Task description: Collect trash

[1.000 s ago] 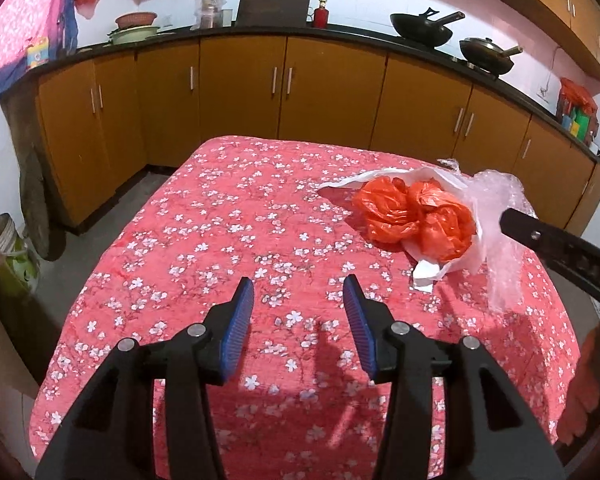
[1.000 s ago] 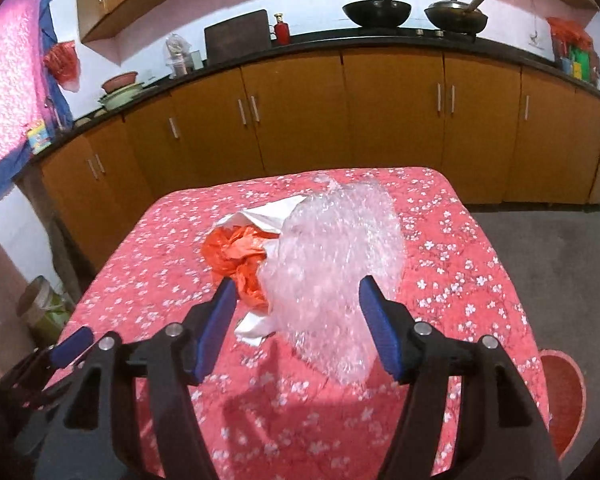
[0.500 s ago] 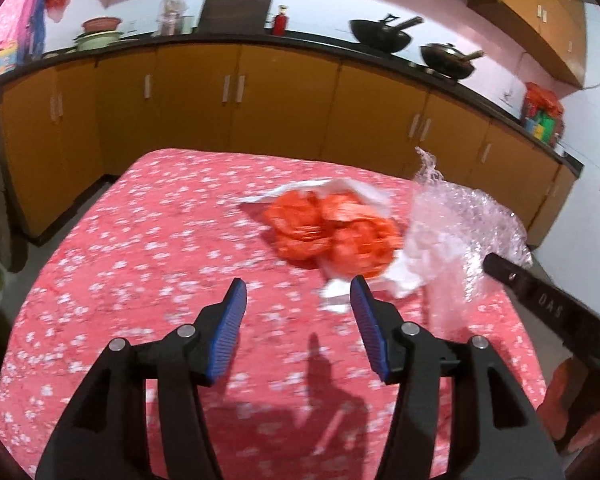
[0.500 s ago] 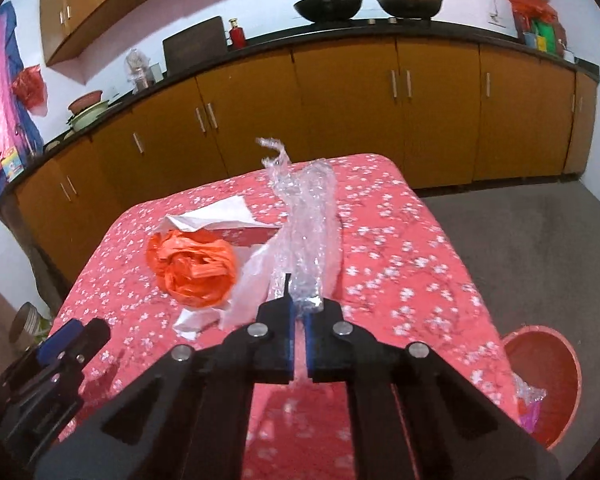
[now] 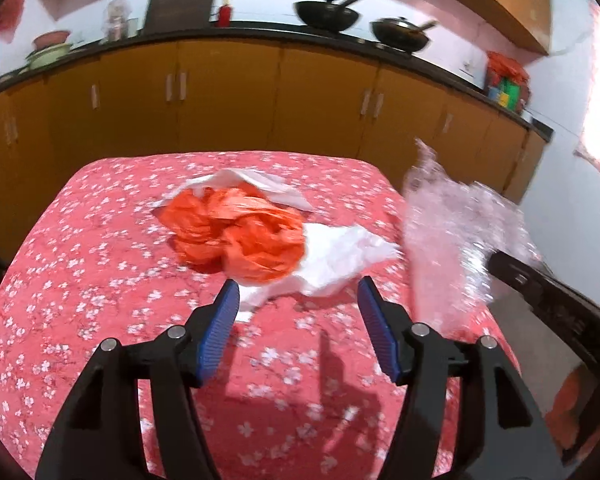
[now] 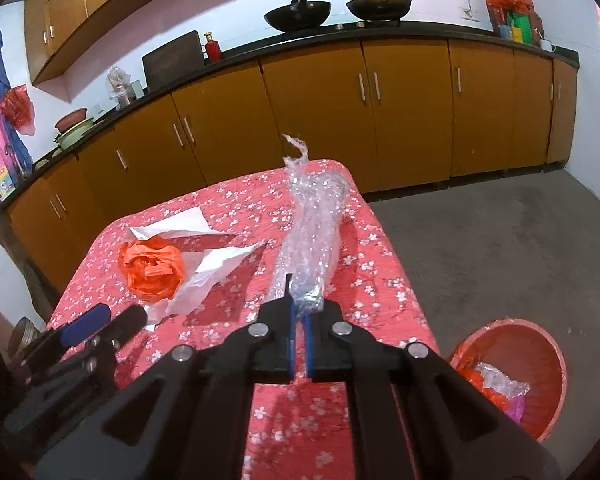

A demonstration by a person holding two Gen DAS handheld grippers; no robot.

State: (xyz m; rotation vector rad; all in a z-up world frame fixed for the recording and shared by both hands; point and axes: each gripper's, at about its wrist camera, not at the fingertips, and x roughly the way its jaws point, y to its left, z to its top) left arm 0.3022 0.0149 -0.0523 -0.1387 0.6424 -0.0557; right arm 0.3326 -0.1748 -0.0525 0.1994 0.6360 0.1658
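Trash noted at three points, near to far. Clear crumpled bubble-wrap sheet (image 6: pixel 312 236) found pinched at its lower end between the closed blue-padded fingers of the right gripper (image 6: pixel 299 312), bundled into a narrow roll and raised above the right part of the table. Same sheet seen at the right of the left wrist view (image 5: pixel 456 240), blurred.

Left gripper (image 5: pixel 298 312) found with fingers spread wide and holding nothing, poised over the red floral tablecloth (image 5: pixel 80 280), tips just short of the white crumpled paper (image 5: pixel 336 256). Contact between the left pad and the paper edge could not be determined.

Crumpled orange plastic bag (image 5: pixel 240 232) observed lying on that white paper, touching it, near the middle of the table. Second white sheet (image 5: pixel 256 180) seen just behind the bag.

Round red plastic bin (image 6: pixel 512 372) recorded on the grey floor beside the table's right side, already containing clear and orange scraps.

Beyond the table: orange-brown wooden cabinets (image 6: pixel 312 120) under a dark counter, with two black woks (image 6: pixel 300 14) on top.
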